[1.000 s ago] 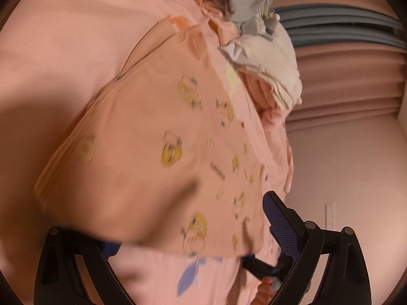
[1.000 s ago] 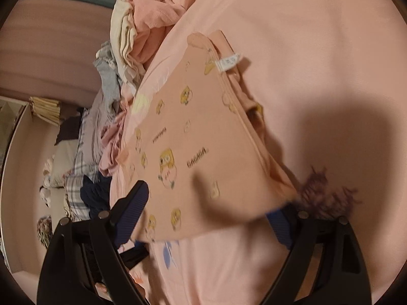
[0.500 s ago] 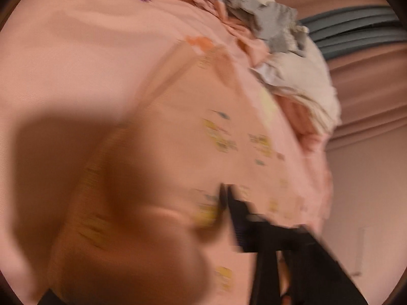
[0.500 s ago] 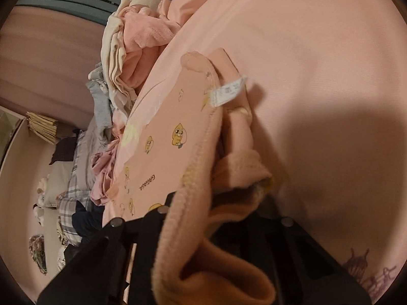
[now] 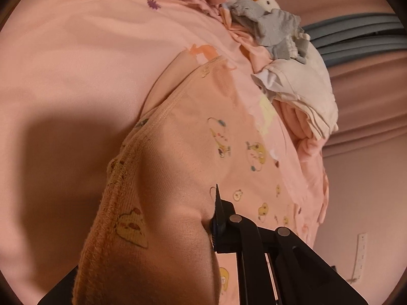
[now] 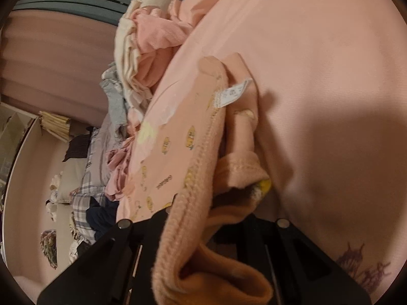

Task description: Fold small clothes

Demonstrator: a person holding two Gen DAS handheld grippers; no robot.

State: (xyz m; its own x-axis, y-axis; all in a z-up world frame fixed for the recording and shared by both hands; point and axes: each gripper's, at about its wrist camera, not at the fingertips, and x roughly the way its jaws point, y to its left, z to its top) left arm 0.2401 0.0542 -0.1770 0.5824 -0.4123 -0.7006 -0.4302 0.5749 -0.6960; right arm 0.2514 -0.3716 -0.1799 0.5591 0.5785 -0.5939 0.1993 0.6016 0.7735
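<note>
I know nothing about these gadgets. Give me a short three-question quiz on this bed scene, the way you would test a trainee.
1. True or false: the peach printed garment lies flat and untouched on the pink bedsheet.
2. What does the left gripper pinch? A) grey toy B) the garment's near edge C) nothing
3. Fill in: the white care label is sewn at the garment's ____ end, away from the right gripper.

Key: 1 false, both grippers have its near edge bunched in their jaws; 2 B; 3 far.
</note>
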